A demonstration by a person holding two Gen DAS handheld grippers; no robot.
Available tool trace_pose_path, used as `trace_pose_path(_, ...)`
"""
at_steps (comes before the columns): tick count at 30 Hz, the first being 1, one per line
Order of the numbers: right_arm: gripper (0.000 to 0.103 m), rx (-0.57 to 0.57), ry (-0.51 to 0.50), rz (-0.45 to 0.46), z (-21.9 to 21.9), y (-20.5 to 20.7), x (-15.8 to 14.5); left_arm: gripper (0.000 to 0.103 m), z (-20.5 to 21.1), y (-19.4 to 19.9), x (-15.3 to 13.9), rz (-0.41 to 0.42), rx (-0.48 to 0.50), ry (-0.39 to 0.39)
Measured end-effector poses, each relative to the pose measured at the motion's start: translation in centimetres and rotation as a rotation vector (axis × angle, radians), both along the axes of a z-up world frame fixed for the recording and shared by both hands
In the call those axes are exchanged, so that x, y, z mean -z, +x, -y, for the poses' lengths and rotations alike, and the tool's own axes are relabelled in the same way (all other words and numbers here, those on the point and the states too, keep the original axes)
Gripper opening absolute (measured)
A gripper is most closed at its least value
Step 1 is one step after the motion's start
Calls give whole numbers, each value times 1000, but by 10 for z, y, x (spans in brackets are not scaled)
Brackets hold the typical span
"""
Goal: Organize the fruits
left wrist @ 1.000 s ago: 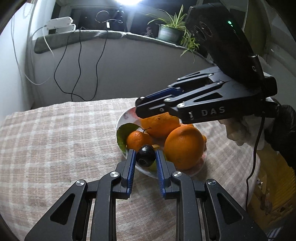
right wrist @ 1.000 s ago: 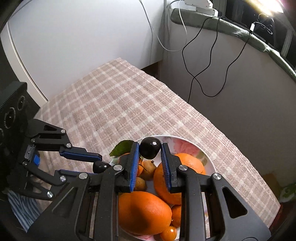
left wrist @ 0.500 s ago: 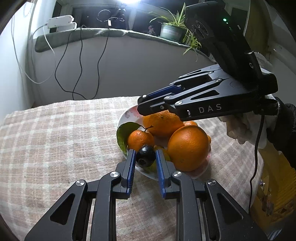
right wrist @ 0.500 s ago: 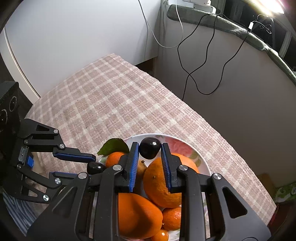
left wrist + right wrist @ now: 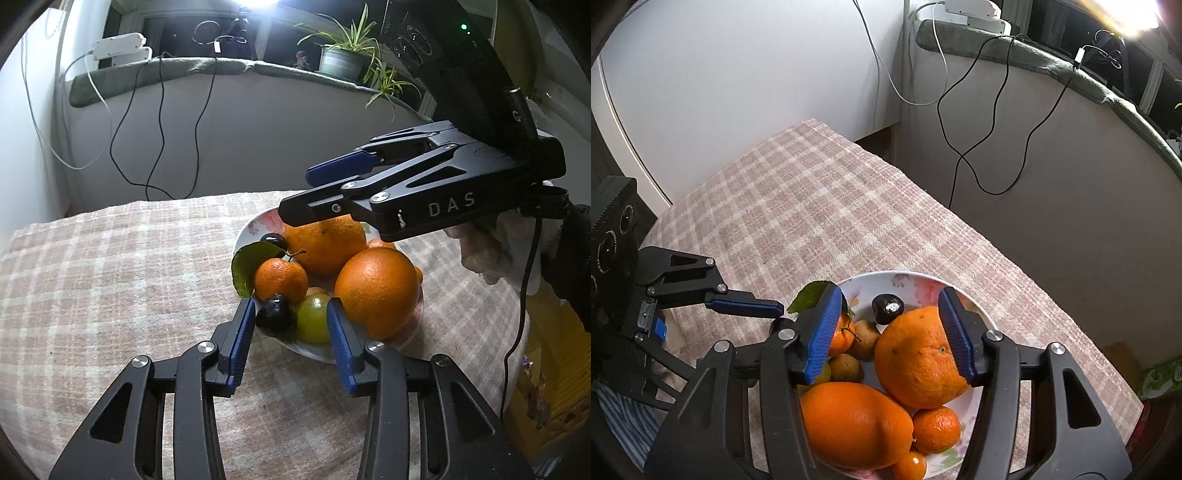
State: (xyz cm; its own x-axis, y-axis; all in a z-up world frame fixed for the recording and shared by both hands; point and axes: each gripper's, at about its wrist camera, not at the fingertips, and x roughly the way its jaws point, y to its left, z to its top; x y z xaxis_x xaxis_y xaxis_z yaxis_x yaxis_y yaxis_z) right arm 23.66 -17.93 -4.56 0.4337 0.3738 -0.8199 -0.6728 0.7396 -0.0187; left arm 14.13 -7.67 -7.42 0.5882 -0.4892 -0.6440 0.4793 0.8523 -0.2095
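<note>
A white flowered plate (image 5: 255, 230) (image 5: 916, 282) on the checked tablecloth holds two large oranges (image 5: 375, 290) (image 5: 916, 360), small tangerines (image 5: 280, 278), a green fruit (image 5: 314, 319) and two dark plums. My left gripper (image 5: 291, 314) is open at the plate's near rim, with one dark plum (image 5: 276, 317) lying free on the plate between its fingers. My right gripper (image 5: 889, 323) is open above the plate; the other dark plum (image 5: 887, 308) lies on the plate below it. The right gripper also shows in the left wrist view (image 5: 325, 188), and the left one in the right wrist view (image 5: 775, 314).
The checked tablecloth (image 5: 110, 277) (image 5: 812, 210) stretches left of the plate. A grey wall with hanging black cables (image 5: 162, 129) stands behind the table. A potted plant (image 5: 338, 61) sits on the sill. The table edge drops off at the right.
Both grippers have opened. Each let go of its dark plum, and both plums now lie on the plate. The right gripper has risen a little.
</note>
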Motion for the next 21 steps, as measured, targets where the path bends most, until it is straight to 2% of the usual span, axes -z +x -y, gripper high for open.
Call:
trace_pose_path(14,59,17,45,39,15,-22,-17,43,0,-14,-13,30,-19,12)
trace_pose_path(18,67,29,55,67,21,-33,-22,43,2,-21,-19,52,-23,25)
trace_pose_path(21,67,47,76,78,28,-40,-26,43,4,-29,-25,78,-25,39)
